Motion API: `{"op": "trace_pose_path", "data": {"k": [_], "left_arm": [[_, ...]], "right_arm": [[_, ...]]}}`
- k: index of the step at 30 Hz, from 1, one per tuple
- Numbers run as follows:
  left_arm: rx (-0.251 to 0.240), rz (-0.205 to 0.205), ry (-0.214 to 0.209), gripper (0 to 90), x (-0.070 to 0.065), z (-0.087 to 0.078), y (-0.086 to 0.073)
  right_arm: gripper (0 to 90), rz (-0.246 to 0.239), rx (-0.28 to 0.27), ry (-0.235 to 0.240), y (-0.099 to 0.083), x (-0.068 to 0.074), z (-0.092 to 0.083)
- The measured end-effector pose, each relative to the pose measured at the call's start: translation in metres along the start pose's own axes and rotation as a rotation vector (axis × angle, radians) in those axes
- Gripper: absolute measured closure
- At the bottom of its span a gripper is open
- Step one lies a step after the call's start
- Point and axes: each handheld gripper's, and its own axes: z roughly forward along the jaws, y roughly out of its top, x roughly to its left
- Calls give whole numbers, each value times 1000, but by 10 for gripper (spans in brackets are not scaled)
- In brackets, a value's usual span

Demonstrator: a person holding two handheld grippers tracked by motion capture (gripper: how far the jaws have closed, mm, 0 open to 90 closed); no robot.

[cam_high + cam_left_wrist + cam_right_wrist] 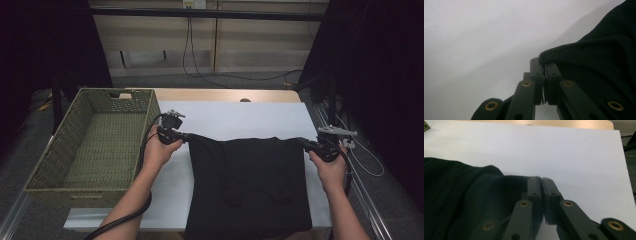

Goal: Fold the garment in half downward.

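A black garment [247, 185] is stretched between my two grippers over the white table top [235, 117], its lower part draping over the near edge. My left gripper [186, 136] is shut on the garment's upper left corner. In the left gripper view the jaws [544, 65] pinch the black cloth [596, 62] just above the white surface. My right gripper [301, 142] is shut on the upper right corner. The right gripper view has its jaws [541, 180] closed on the cloth's edge [469, 192].
A green woven basket [75, 120] stands empty at the table's left side, close to my left hand. Bare wood of the table [225, 95] lies beyond the white top. Cables trail over the floor at the back and right.
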Motion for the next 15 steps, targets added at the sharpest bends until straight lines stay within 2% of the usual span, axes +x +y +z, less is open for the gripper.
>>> {"op": "trace_pose_path", "data": {"k": [8, 15], "left_arm": [[-14, -10, 1, 873, 7, 2, 7], [-5, -10, 12, 873, 14, 7, 7]], "right_arm": [[861, -2, 6, -21, 8, 0, 8], [860, 1, 8, -27, 7, -3, 14]]}}
